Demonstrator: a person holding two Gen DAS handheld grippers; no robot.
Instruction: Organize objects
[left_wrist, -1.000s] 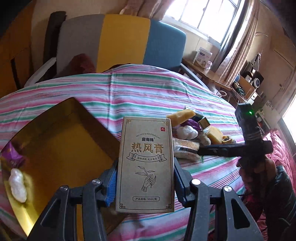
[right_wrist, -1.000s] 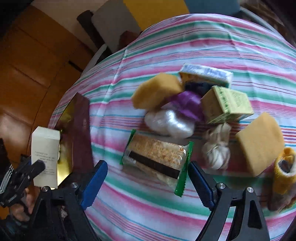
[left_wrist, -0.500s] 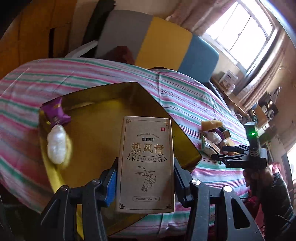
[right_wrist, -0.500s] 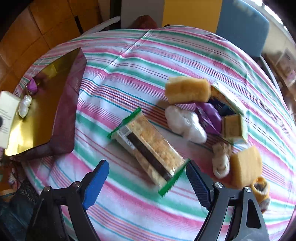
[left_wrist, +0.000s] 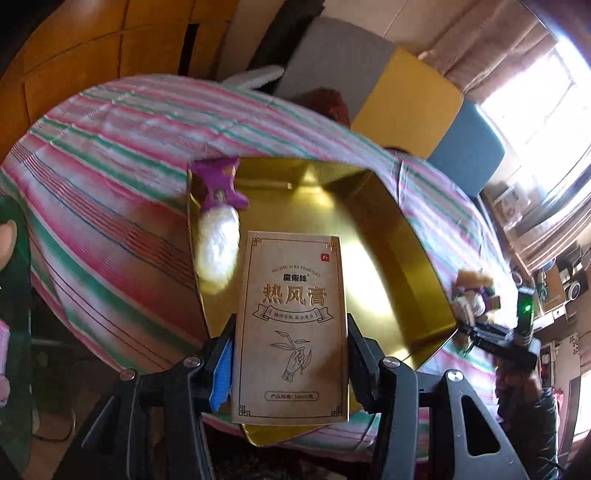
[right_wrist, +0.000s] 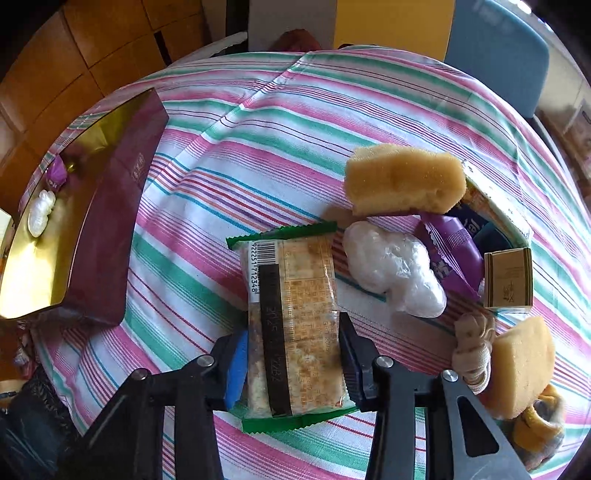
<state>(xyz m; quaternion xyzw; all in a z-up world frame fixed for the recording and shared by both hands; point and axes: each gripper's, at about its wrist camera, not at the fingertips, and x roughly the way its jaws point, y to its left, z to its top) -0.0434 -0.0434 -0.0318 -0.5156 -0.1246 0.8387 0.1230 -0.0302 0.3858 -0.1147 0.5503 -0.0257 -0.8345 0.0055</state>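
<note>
Over the gold tray (left_wrist: 402, 236): we are holding the tan carton (left_wrist: 293, 325), left gripper (left_wrist: 290, 365) clamped on it.
Right gripper (right_wrist: 291, 365): we are bracketing the cracker packet (right_wrist: 291, 321) on the striped cloth (right_wrist: 258, 147); grip uncertain.

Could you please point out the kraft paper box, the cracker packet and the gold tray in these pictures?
Kraft paper box (left_wrist: 291, 325): left wrist view, middle of its printed front.
Cracker packet (right_wrist: 295, 325): right wrist view, middle of the clear wrapper.
Gold tray (left_wrist: 399, 266): left wrist view, bare inner floor at right.
</note>
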